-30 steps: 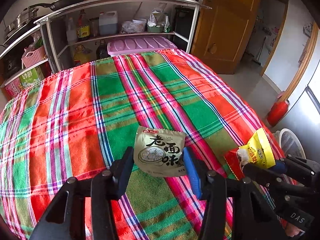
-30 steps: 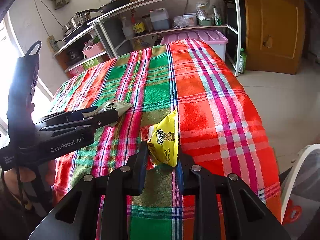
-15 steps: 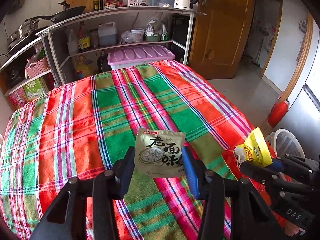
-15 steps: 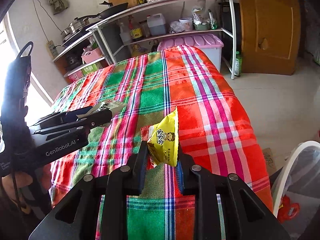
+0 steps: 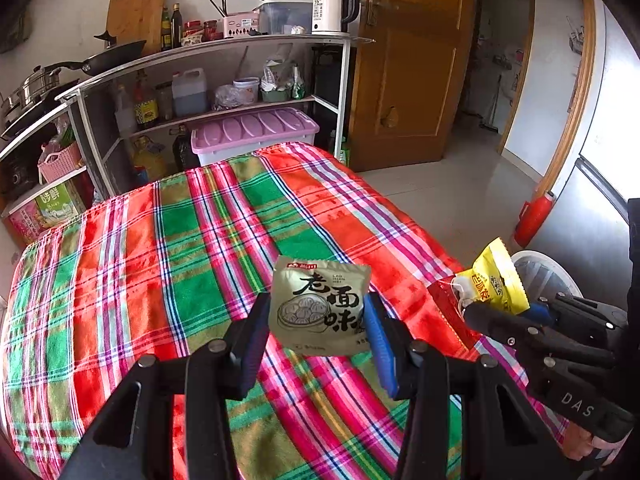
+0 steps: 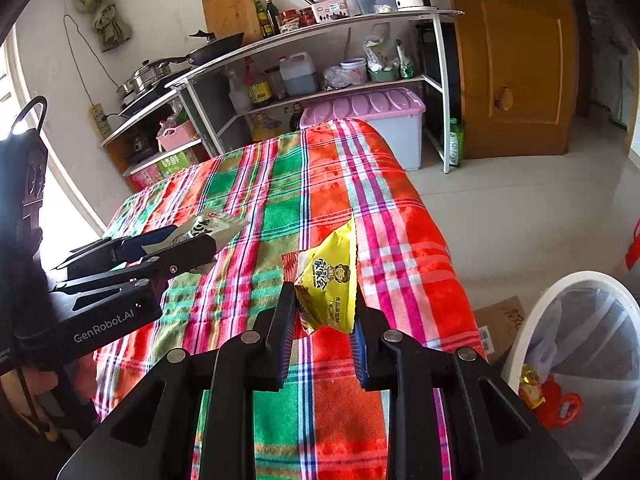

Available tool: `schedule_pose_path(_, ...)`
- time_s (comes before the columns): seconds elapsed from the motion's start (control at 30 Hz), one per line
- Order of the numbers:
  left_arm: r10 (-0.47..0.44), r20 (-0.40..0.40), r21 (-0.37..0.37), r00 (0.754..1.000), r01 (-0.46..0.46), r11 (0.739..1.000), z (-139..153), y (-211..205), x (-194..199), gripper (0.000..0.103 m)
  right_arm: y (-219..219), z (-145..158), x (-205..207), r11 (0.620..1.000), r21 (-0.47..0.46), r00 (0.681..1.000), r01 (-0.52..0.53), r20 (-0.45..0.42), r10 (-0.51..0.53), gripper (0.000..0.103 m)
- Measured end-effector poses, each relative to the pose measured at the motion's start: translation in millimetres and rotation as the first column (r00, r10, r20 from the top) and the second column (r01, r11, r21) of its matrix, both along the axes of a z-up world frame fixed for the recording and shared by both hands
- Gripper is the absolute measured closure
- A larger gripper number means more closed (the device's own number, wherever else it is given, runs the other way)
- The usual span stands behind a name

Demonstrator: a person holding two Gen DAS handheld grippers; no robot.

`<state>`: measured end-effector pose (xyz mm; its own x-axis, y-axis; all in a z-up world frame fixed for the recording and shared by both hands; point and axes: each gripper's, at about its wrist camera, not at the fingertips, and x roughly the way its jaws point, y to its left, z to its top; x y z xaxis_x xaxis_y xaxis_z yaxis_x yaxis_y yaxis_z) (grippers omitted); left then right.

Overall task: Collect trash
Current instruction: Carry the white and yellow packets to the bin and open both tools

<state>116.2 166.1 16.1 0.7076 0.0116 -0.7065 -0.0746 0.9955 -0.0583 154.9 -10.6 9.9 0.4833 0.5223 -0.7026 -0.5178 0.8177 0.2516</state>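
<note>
My left gripper (image 5: 316, 320) is shut on a beige snack packet (image 5: 320, 306) with black characters and holds it above the plaid tablecloth (image 5: 160, 264). The packet also shows in the right wrist view (image 6: 208, 228). My right gripper (image 6: 322, 312) is shut on a yellow packet (image 6: 330, 284) with a red wrapper (image 6: 289, 265) behind it, held above the table's right side. The yellow packet shows in the left wrist view (image 5: 496, 280). A white trash bin (image 6: 576, 360) with a clear liner stands on the floor at the right, with some wrappers inside.
A metal shelf rack (image 5: 224, 80) with bottles, pans and a kettle stands behind the table. A pink-lidded storage box (image 5: 256, 132) sits under it. A wooden door (image 5: 412, 60) is at the back right. A red object (image 5: 534, 220) stands on the floor by the wall.
Both grippers have risen and pulled back with their packets. The trash bin has come into the right wrist view at the lower right.
</note>
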Motion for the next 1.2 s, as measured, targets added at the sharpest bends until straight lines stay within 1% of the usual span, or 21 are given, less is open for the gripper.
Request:
schedule_pose_path(0.37,-0.098,0.035,-0.002,0.995,0.098,0.995,14,-63,-4,0.054,-59,21,-14,0.995,0.007,0.994,0.096,0.049,-0.096,0.078)
schedule_pose_path(0.67,-0.198,0.042,-0.001,0.979,0.198,0.980,18,-127,2,0.054,-122,32,-20,0.979,0.015,0.976,0.204,0.075,-0.205,0.078)
schedule_pose_path(1.0,-0.282,0.028,0.000,0.959,0.282,0.959,16,-191,14,0.054,-188,33,-26,0.949,0.017,0.946,0.314,0.079,-0.314,0.078)
schedule_pose_path(1.2,-0.327,0.006,-0.014,0.945,0.328,0.945,6,-229,24,0.054,-225,22,-24,0.927,-0.008,0.926,0.374,0.063,-0.373,0.078)
